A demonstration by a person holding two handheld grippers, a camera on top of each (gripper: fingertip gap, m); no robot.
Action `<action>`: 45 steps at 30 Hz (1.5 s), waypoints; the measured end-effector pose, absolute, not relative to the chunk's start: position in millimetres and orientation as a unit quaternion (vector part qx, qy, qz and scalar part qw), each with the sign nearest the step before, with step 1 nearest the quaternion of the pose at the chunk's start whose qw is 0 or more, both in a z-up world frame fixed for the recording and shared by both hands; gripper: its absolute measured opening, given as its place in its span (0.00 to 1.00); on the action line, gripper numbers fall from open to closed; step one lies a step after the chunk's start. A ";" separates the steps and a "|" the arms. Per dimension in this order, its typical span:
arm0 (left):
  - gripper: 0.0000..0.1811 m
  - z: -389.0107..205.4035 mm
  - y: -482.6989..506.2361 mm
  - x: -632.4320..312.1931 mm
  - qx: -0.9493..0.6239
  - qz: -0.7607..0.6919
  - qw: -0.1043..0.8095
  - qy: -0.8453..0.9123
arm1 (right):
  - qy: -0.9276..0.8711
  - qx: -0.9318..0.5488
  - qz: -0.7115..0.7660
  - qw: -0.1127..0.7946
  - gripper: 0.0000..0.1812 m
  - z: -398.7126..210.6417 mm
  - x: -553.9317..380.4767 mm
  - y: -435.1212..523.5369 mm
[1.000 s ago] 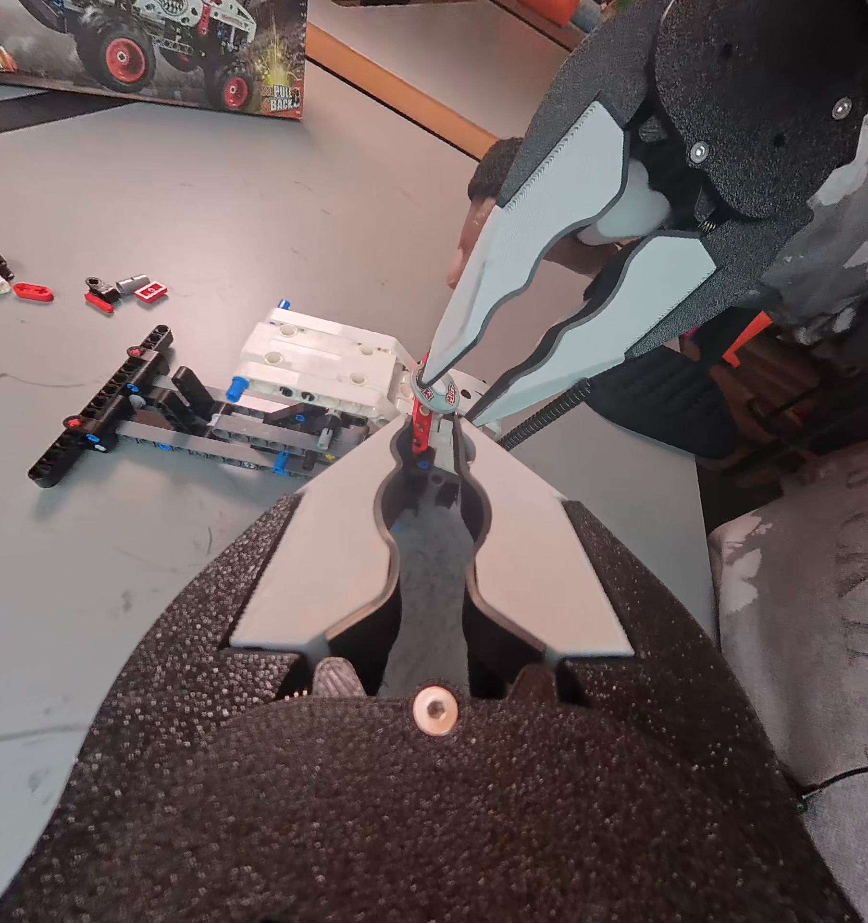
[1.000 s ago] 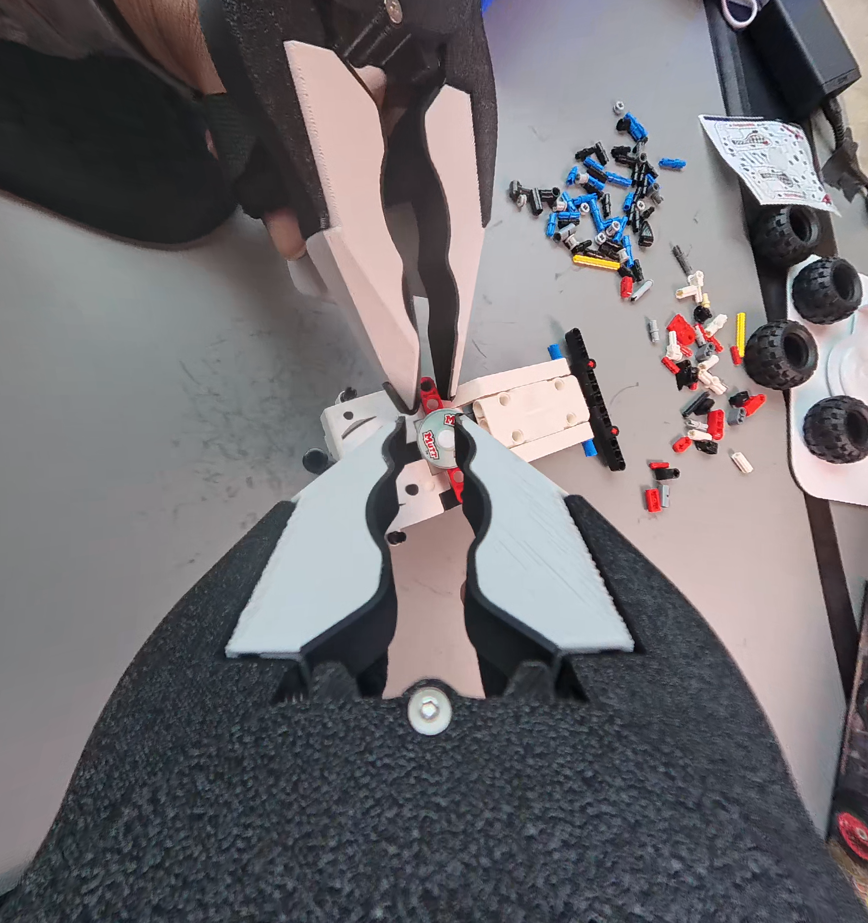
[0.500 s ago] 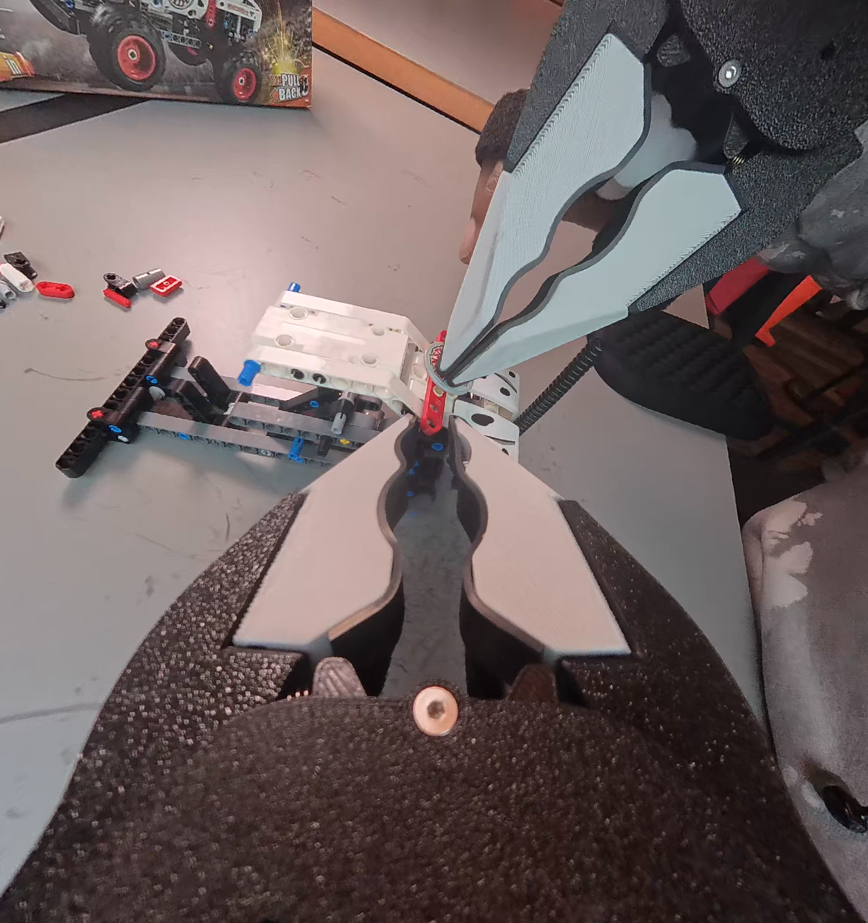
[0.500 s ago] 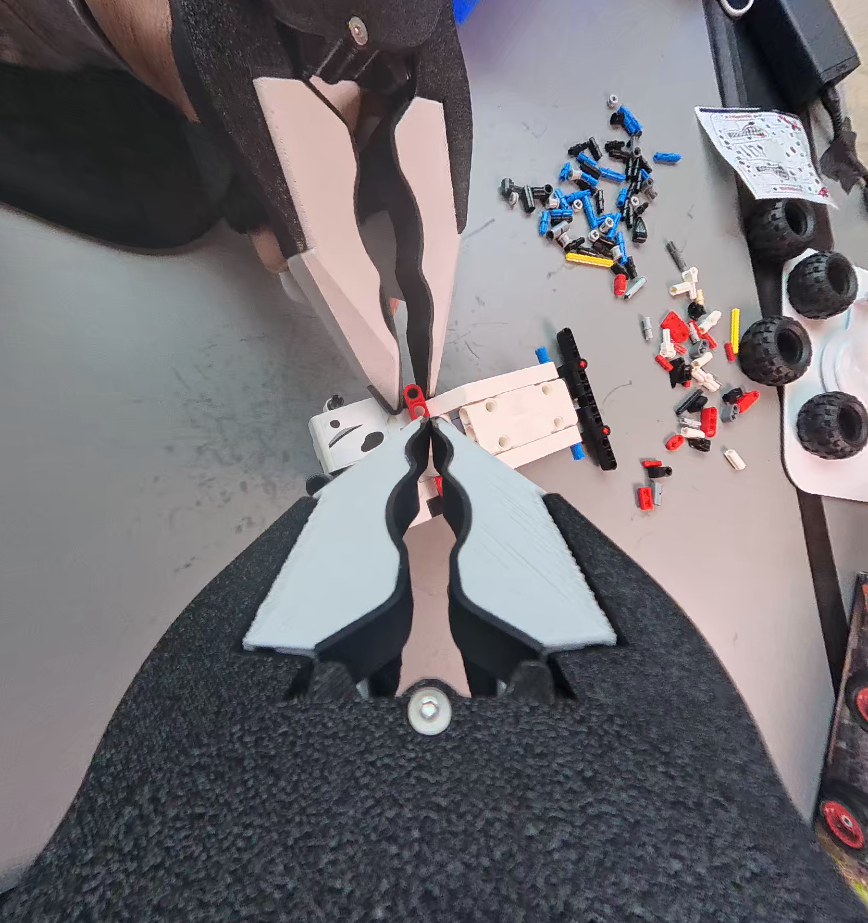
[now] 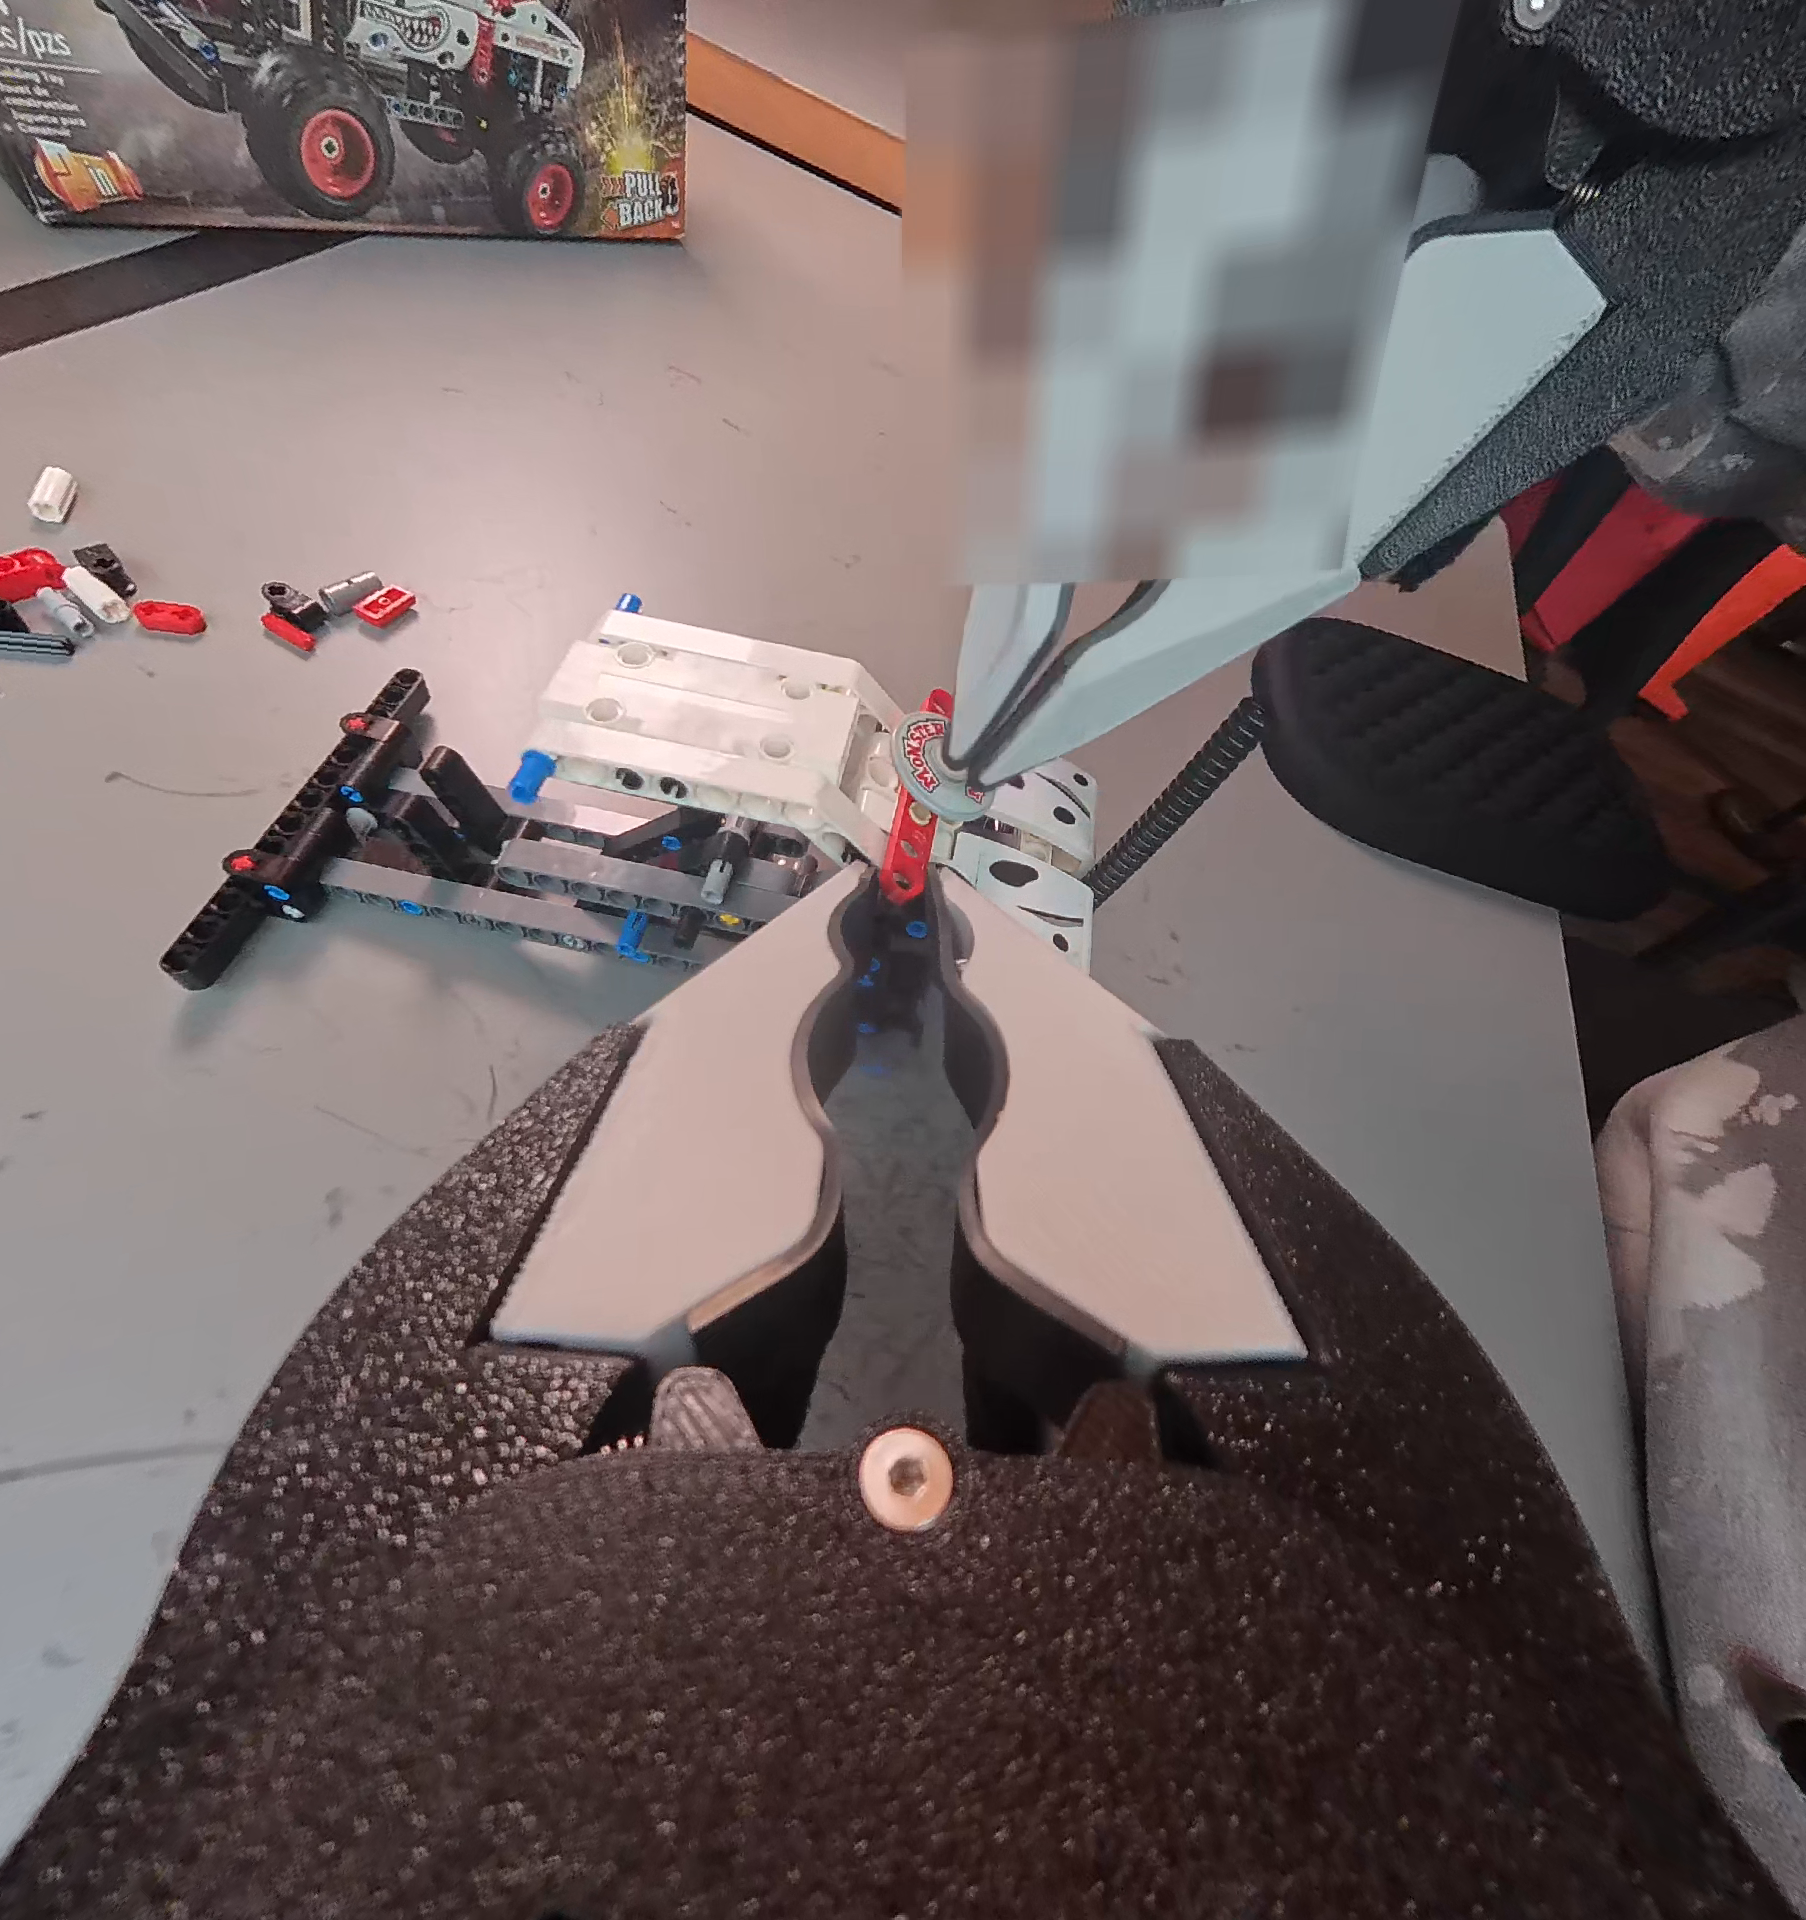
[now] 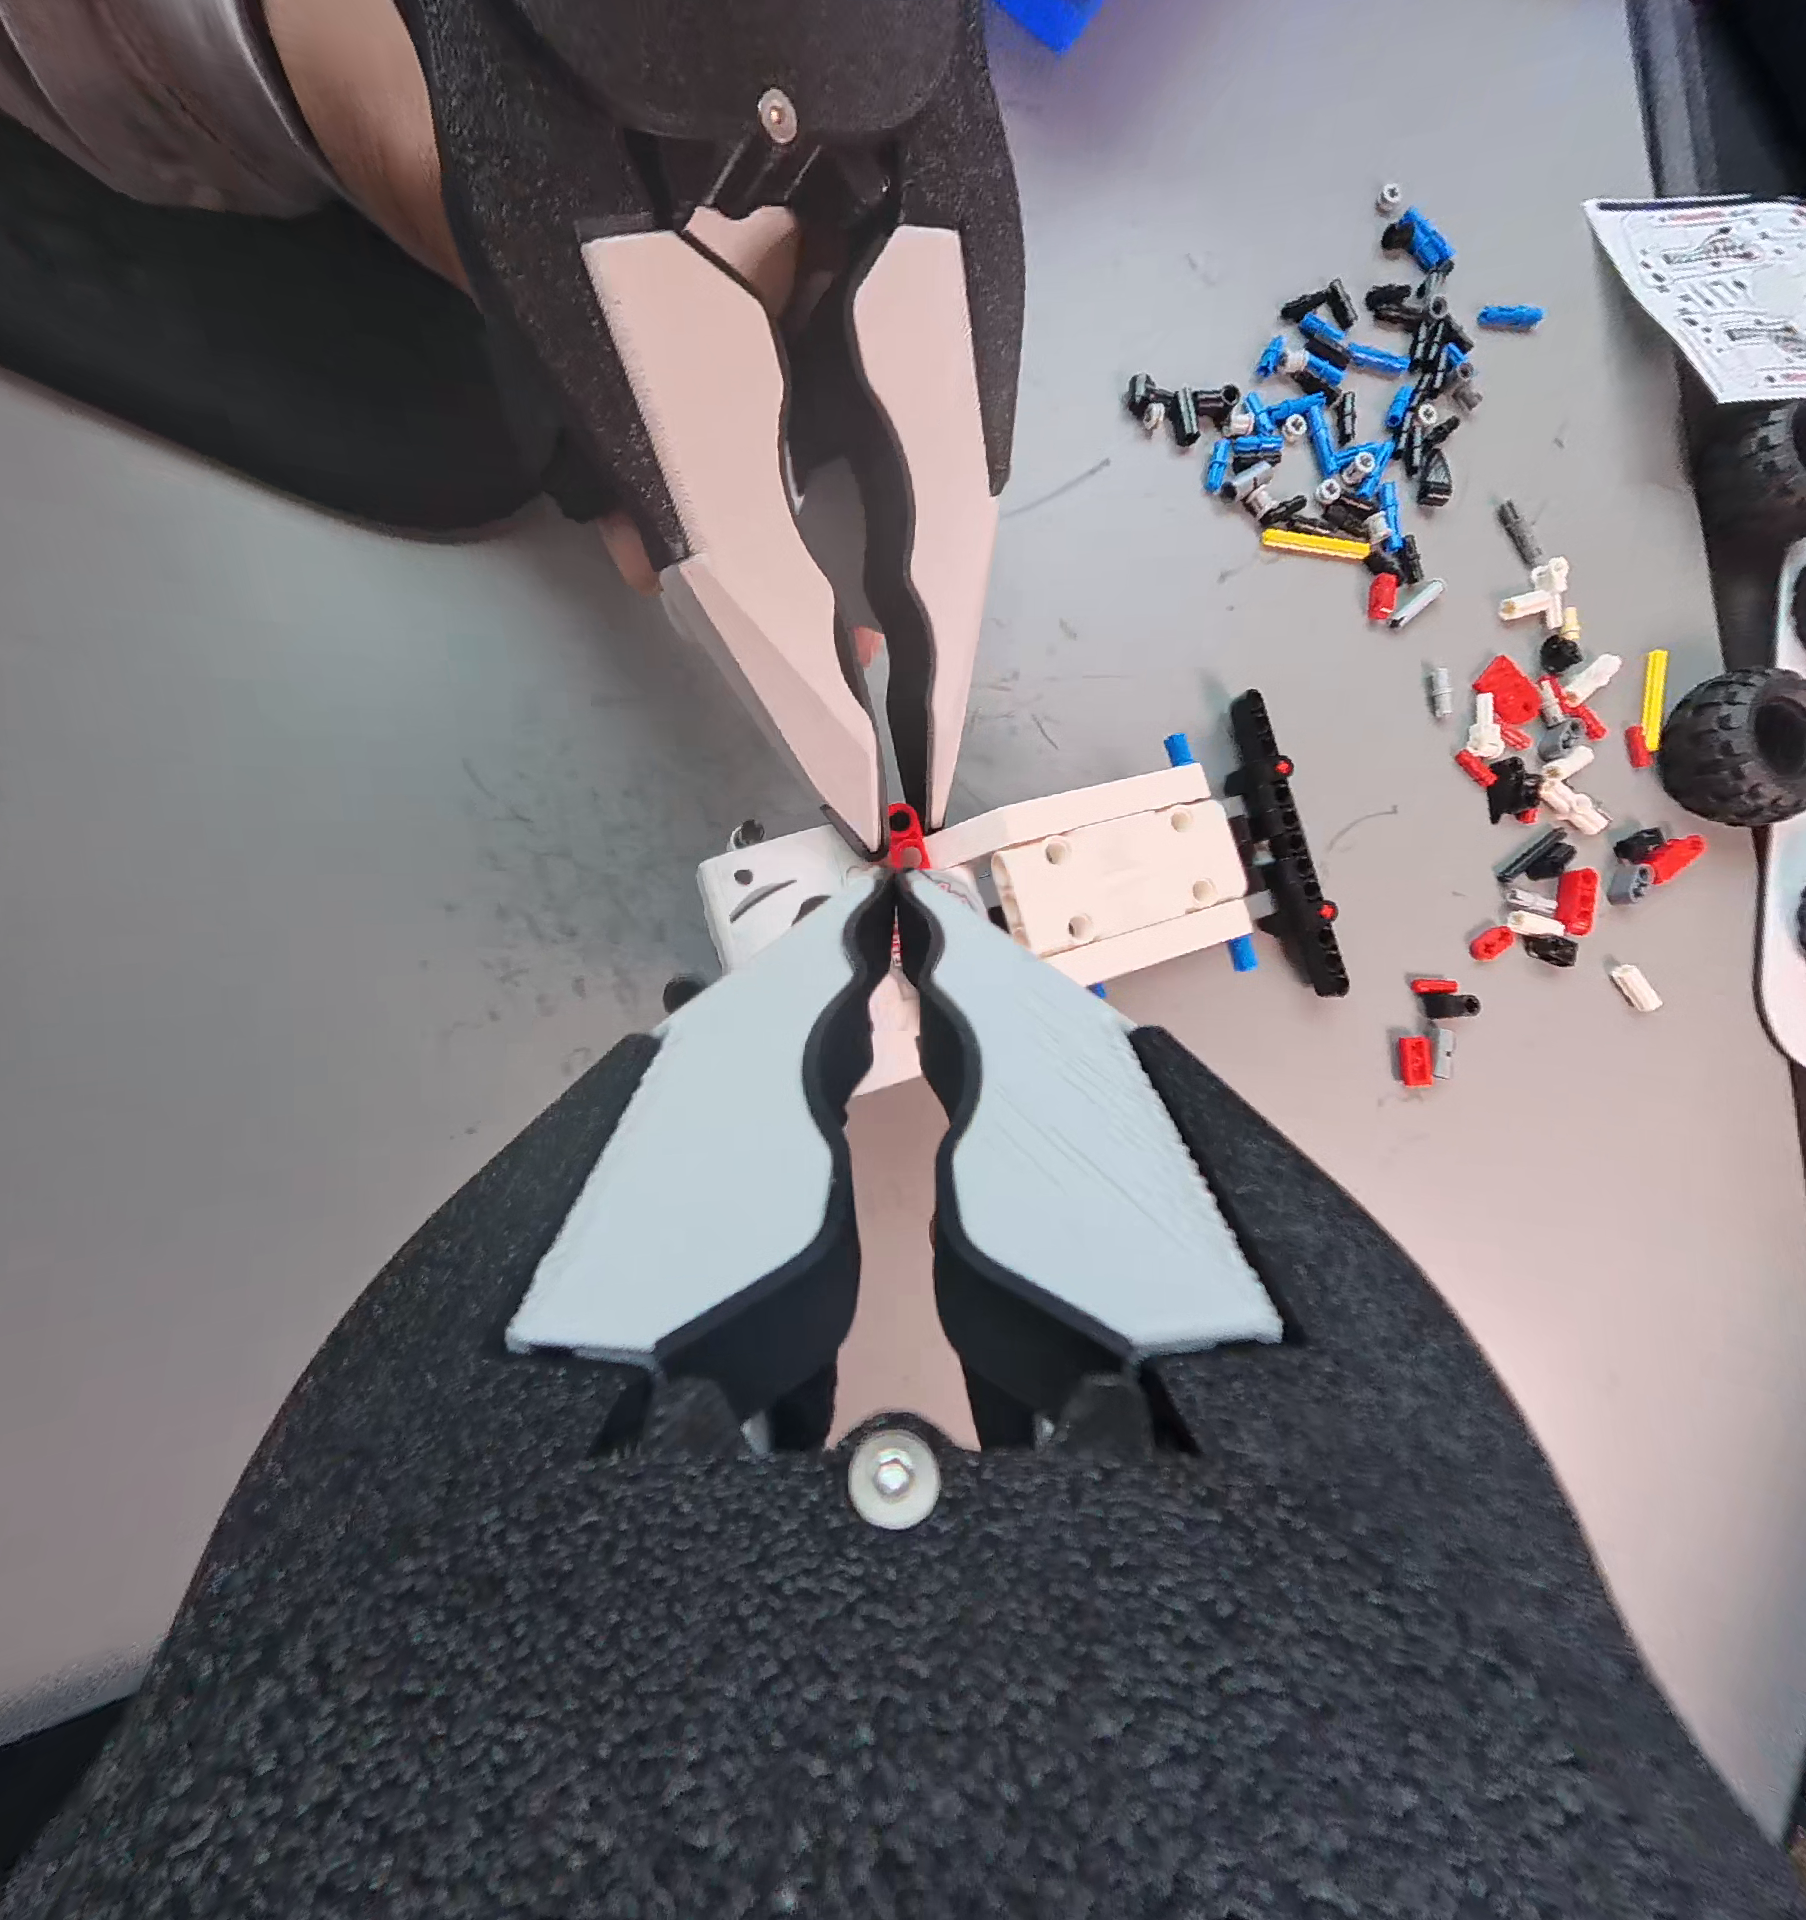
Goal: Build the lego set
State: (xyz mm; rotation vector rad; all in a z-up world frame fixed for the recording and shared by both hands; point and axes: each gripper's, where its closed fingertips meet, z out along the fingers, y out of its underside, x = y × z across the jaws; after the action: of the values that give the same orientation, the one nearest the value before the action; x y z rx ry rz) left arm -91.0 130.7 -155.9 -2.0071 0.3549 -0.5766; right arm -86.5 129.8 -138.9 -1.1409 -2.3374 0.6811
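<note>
The part-built truck chassis lies on the grey table, with a white panel (image 5: 712,717) (image 6: 1117,873) and a black cross beam (image 5: 296,831) (image 6: 1288,842). A red beam (image 5: 911,831) (image 6: 904,826) stands up at its front, with a round grey printed disc (image 5: 930,764) on it. My left gripper (image 5: 899,888) (image 6: 904,821) is shut on the red beam's end. My right gripper (image 6: 897,883) (image 5: 966,774) is shut, and its closed tips rest on the face of the disc. In the right wrist view the disc is mostly hidden under my fingers.
The set's box (image 5: 359,114) stands at the back left. Loose red, white and black pieces (image 5: 78,592) (image 6: 1543,769), a pile of blue and black pins (image 6: 1335,436), black tyres (image 6: 1746,743) and a sticker sheet (image 6: 1751,301) lie beyond the chassis. The table edge (image 5: 1574,1091) is close on the right. The tips of both grippers are at nearly the same place.
My right gripper was open around the disc a second ago; it has shut and its tips now sit on the disc. My left gripper keeps its hold on the red beam.
</note>
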 end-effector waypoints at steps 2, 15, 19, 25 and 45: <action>0.05 -155.9 130.5 -90.5 -0.826 -0.237 0.490 0.147 | -0.837 -0.427 0.247 0.236 0.00 -137.6 -91.6 135.1; 0.05 -156.1 130.0 -90.0 -0.828 -0.242 0.487 0.135 | -0.876 -0.330 0.198 0.290 0.00 -145.7 -83.6 131.0; 0.05 -156.1 129.7 -89.7 -0.828 -0.244 0.486 0.134 | -0.879 -0.314 0.206 0.293 0.00 -147.9 -75.2 131.8; 0.04 -156.1 128.8 -88.6 -0.827 -0.246 0.485 0.139 | -0.854 -0.372 0.253 0.261 0.00 -146.6 -69.7 140.9; 0.04 -156.4 128.6 -88.6 -0.827 -0.262 0.481 0.128 | -0.848 -0.298 0.200 0.390 0.00 -142.2 -78.4 145.6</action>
State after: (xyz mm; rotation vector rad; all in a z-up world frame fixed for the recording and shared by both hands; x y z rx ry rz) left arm -88.6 128.6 -156.4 -2.0171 0.3113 -0.6402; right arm -78.4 145.6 -142.2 -0.7563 -2.1559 0.5093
